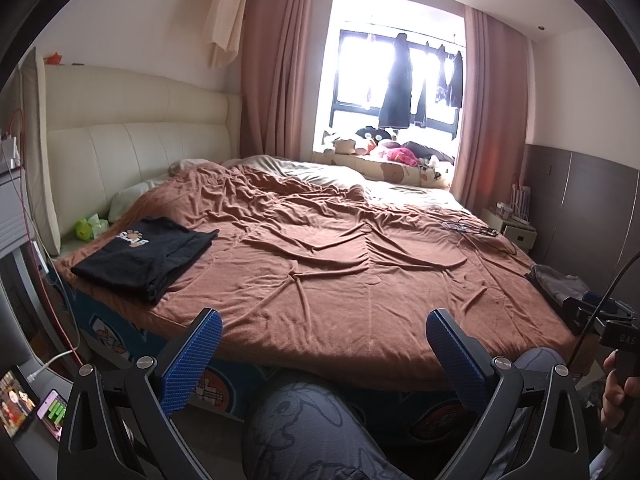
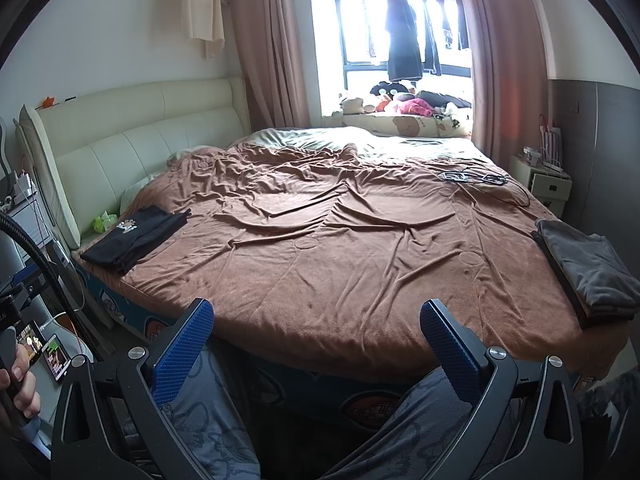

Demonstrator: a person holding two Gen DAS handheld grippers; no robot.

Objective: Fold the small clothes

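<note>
A folded black garment with a paw print (image 1: 146,252) lies on the left side of the brown bedspread (image 1: 320,264); it also shows in the right wrist view (image 2: 134,238). A folded grey garment pile (image 2: 588,272) lies on the bed's right edge, partly seen in the left wrist view (image 1: 560,284). My left gripper (image 1: 324,324) is open and empty, held before the bed's near edge. My right gripper (image 2: 318,314) is open and empty, also before the near edge. Both are apart from the clothes.
The person's knees in grey patterned trousers (image 1: 312,432) are below the grippers. Cables and a dark object (image 2: 476,178) lie on the far right of the bed. A green tissue pack (image 1: 92,228) sits by the cream headboard (image 1: 132,140). A phone and tablet (image 1: 36,404) are at the left. A nightstand (image 2: 540,182) stands right.
</note>
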